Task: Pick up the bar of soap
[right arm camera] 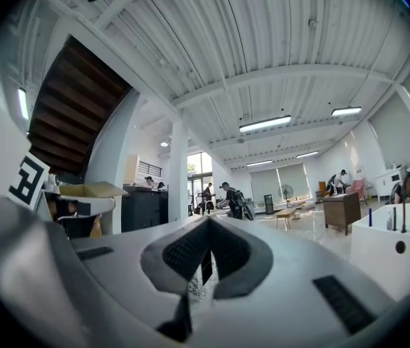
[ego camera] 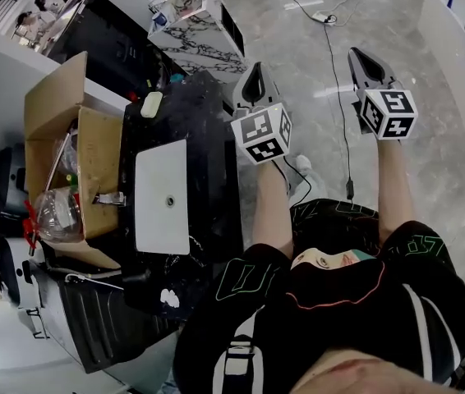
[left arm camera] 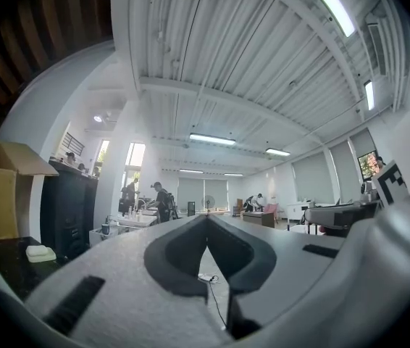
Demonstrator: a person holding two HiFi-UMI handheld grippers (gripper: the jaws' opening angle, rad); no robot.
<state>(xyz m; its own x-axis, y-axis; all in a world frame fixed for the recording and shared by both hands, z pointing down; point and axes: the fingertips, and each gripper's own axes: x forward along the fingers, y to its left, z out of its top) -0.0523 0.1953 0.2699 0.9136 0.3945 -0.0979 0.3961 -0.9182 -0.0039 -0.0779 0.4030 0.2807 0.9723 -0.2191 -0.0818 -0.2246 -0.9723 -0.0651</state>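
The bar of soap point(ego camera: 151, 104) is a pale, rounded block lying on the far corner of the black counter point(ego camera: 208, 121), beyond the white basin. In the left gripper view the soap point(left arm camera: 40, 252) shows low at the left edge on the dark top. My left gripper point(ego camera: 255, 76) is held up beside the counter's right edge, to the right of the soap and apart from it. Its jaws point(left arm camera: 206, 238) are shut with nothing in them. My right gripper point(ego camera: 361, 60) hangs over the floor further right, also shut and empty point(right arm camera: 206, 227).
A white rectangular basin point(ego camera: 163, 195) with a faucet point(ego camera: 109, 199) sits in the counter. An open cardboard box point(ego camera: 60, 138) and a clear plastic bag point(ego camera: 56, 212) stand to its left. A cable point(ego camera: 339, 97) runs across the floor. A white cabinet point(ego camera: 462, 48) stands at the right.
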